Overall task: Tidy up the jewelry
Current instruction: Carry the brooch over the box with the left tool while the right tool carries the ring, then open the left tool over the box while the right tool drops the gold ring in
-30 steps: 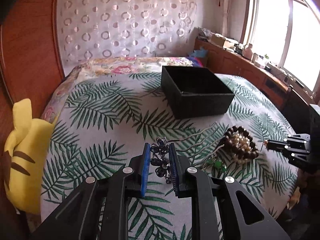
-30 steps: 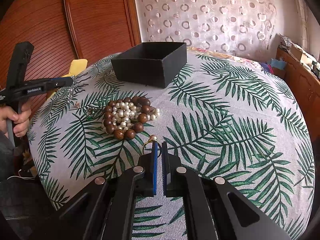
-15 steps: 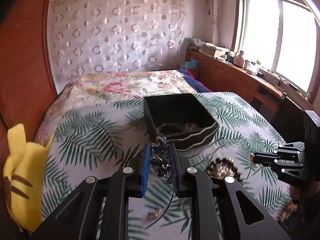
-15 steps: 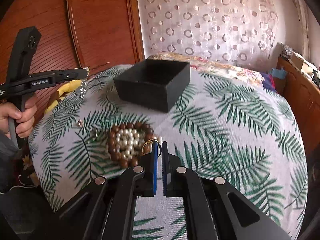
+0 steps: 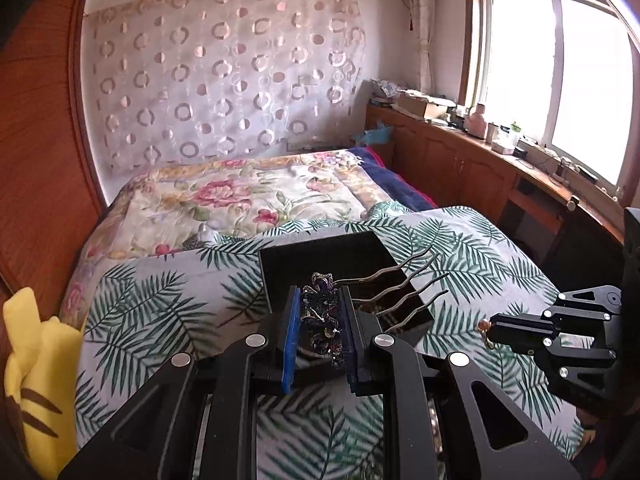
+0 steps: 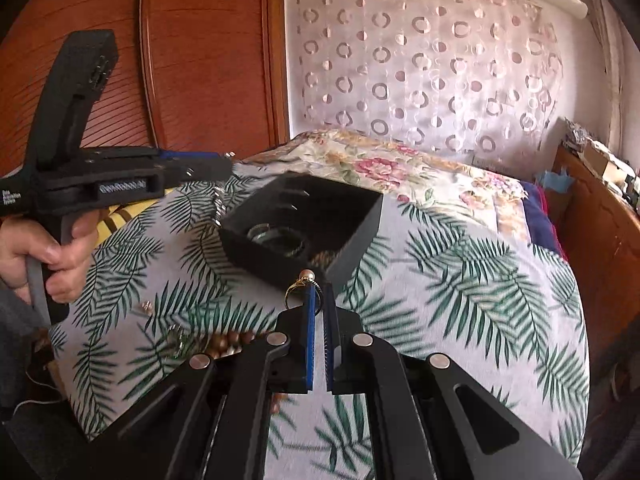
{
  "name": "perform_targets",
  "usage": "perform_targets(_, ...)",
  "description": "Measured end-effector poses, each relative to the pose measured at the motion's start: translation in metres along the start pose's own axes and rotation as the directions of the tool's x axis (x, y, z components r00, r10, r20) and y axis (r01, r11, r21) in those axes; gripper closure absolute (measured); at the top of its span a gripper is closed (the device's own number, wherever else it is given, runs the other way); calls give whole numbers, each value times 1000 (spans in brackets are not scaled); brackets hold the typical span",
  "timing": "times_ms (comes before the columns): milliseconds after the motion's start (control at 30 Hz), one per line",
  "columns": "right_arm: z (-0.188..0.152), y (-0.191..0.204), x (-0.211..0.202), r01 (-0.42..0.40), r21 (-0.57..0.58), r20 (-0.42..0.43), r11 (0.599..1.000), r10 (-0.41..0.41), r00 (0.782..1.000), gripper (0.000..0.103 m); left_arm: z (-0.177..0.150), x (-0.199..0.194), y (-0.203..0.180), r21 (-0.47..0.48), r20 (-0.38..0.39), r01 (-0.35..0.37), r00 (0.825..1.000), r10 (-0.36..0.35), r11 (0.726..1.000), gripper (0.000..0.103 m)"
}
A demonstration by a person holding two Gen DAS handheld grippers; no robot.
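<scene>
My left gripper (image 5: 319, 308) is shut on a dark jewelled hair comb (image 5: 322, 312) with long wavy metal prongs (image 5: 400, 292), held up over the near edge of the open black box (image 5: 320, 256). My right gripper (image 6: 319, 292) is shut on a gold pearl ring (image 6: 302, 284), raised just in front of the box (image 6: 304, 220), which holds bangles (image 6: 280, 238). The right gripper also shows in the left wrist view (image 5: 492, 330), the left gripper in the right wrist view (image 6: 216, 166).
A brown bead bracelet (image 6: 236, 340) and small earrings (image 6: 146, 308) lie on the palm-leaf cloth (image 6: 460, 280) near me. A yellow plush (image 5: 36, 368) sits at the left edge. A wooden cabinet (image 5: 460, 168) runs along the window.
Both grippers have risen and moved forward toward the box. The comb left the cloth and now hangs over the box; the ring was lifted off the cloth as well.
</scene>
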State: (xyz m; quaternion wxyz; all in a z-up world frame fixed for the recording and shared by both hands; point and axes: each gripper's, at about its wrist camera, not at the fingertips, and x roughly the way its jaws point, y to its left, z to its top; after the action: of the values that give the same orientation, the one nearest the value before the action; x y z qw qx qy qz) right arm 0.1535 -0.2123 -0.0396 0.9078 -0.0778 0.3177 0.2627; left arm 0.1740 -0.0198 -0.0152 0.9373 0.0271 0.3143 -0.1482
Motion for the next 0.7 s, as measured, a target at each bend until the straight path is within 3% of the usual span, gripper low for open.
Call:
perform_targets(400, 28, -5, 27, 3, 1, -7, 1000, -3, 1000, 98, 7, 38, 4, -23, -51, 1, 999, -2, 1000, 85)
perform_targets(700, 36, -6, 57, -3, -7, -44, 1000, 3, 999, 98, 1, 21, 13, -52, -12, -11, 1000, 10, 999, 64)
